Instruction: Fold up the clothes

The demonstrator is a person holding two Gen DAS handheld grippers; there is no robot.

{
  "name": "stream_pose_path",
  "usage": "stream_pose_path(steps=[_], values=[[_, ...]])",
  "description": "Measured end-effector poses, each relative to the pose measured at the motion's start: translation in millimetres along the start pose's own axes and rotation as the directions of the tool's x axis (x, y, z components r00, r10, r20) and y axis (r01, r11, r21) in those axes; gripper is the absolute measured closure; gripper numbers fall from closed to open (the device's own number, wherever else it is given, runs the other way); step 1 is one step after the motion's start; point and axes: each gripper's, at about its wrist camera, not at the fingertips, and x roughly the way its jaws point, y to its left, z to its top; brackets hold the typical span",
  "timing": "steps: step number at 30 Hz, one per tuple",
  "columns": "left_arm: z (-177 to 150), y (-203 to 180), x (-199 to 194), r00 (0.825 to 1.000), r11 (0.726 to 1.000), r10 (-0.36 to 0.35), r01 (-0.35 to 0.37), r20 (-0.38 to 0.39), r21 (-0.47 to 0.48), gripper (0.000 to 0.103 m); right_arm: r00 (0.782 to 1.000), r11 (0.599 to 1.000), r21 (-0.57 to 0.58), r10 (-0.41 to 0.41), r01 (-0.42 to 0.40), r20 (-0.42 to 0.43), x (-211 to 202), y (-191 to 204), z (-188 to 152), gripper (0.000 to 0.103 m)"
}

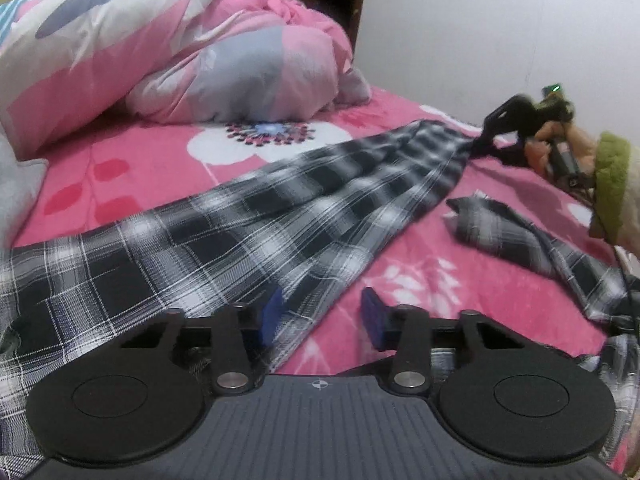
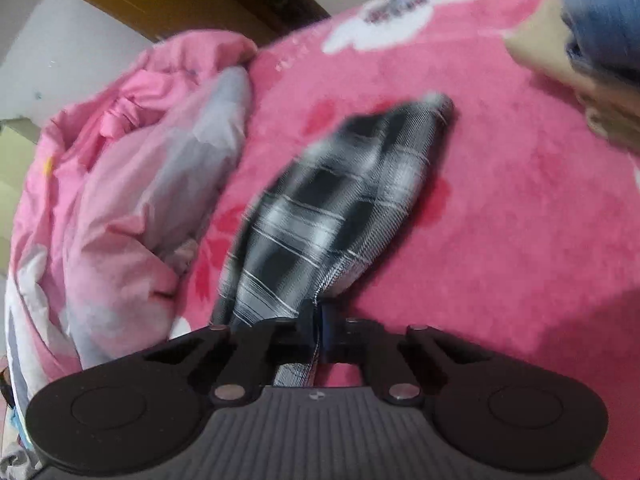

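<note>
The right gripper point(image 2: 318, 330) is clamped tight on a bunched end of the plaid shirt point(image 1: 248, 232), the cloth edge pinched between its blue pads, probably to draw that end out straight for a fold. In the left wrist view it shows at the far end of the cloth, held by a hand point(image 1: 548, 148) in a green cuff. The left gripper point(image 1: 322, 320) has its jaws apart, straddling the shirt's near edge without pressing it, seemingly poised to pinch. The black, grey and white checked shirt lies stretched diagonally across the pink floral bedspread point(image 1: 400, 128), gathered narrow toward the right gripper. A crumpled pink duvet point(image 1: 192, 48) sits behind.
</note>
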Motion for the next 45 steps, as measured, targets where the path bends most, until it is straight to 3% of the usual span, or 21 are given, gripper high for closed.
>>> stream_pose_path(steps=[1, 3, 5, 8, 10, 14, 18, 20, 24, 27, 29, 31, 34, 38, 42, 43, 45], values=[[-1, 2, 0, 1.0, 1.0, 0.006, -0.006, -0.001, -0.008, 0.077, 1.0, 1.0, -0.015, 0.016, -0.016, 0.018, -6, 3, 0, 0.101], [0, 5, -3, 1.0, 1.0, 0.006, -0.006, 0.005, -0.027, 0.101, 0.997, 0.998, -0.047, 0.052, -0.05, 0.054, -24, 11, 1, 0.101], [3, 8, -9, 1.0, 0.999, -0.006, 0.007, 0.023, -0.037, 0.103, 0.995, 0.996, -0.068, 0.071, -0.065, 0.077, -44, 16, 1, 0.101], [4, 7, -25, 0.997, 0.998, -0.054, 0.055, 0.048, -0.012, 0.103, 0.993, 0.993, -0.103, 0.068, -0.058, 0.099, -71, 17, -2, 0.101], [5, 7, -32, 0.995, 0.996, -0.092, 0.092, 0.042, -0.007, 0.103, 0.996, 0.993, -0.115, 0.009, 0.001, 0.09, -76, 7, -7, 0.101], [2, 8, -27, 0.987, 0.987, -0.161, 0.16, -0.03, -0.005, 0.103, 0.992, 0.983, -0.137, -0.118, 0.124, 0.051, -72, -17, -17, 0.101], [-1, 11, -19, 0.974, 0.978, -0.209, 0.206, -0.084, -0.041, 0.102, 0.986, 0.975, -0.149, -0.164, 0.165, 0.018, -68, -36, -23, 0.098], [1, 18, -22, 0.968, 0.969, -0.242, 0.237, -0.065, -0.074, 0.097, 0.985, 0.971, -0.166, -0.171, 0.172, 0.02, -78, -33, -23, 0.096], [4, 24, -38, 0.961, 0.958, -0.275, 0.275, 0.012, -0.083, 0.076, 0.986, 0.953, -0.251, -0.163, 0.168, 0.04, -101, -14, -25, 0.09], [8, 30, -53, 0.952, 0.948, -0.296, 0.303, 0.076, -0.098, 0.074, 0.99, 0.912, -0.385, -0.123, 0.141, 0.072, -120, 20, -32, 0.09], [10, 36, -60, 0.957, 0.952, -0.273, 0.284, 0.1, -0.118, 0.073, 0.995, 0.854, -0.511, -0.068, 0.098, 0.077, -123, 57, -44, 0.089], [12, 45, -64, 0.969, 0.961, -0.22, 0.235, 0.113, -0.148, 0.073, 0.999, 0.776, -0.63, 0.02, 0.005, 0.033, -115, 100, -62, 0.077], [12, 63, -65, 0.988, 0.964, -0.127, 0.145, 0.09, -0.224, 0.073, 0.974, 0.618, -0.753, 0.167, -0.225, -0.154, -83, 166, -103, 0.067], [6, 75, -52, 1.0, 0.971, -0.008, 0.009, 0.005, -0.239, 0.073, 0.878, 0.347, -0.807, 0.227, -0.477, -0.422, -25, 246, -176, 0.067], [2, 74, -43, 1.0, 0.98, 0.011, -0.017, -0.03, -0.199, 0.073, 0.776, 0.076, -0.776, 0.153, -0.627, -0.612, 36, 301, -258, 0.066], [1, 74, -42, 0.999, 0.981, 0.01, -0.016, -0.034, -0.196, 0.073, 0.755, 0.034, -0.758, 0.122, -0.652, -0.644, 46, 308, -278, 0.065], [-1, 77, -42, 0.999, 0.979, 0.0, -0.007, -0.033, -0.205, 0.073, 0.718, -0.007, -0.72, 0.06, -0.694, -0.693, 72, 321, -308, 0.065]])
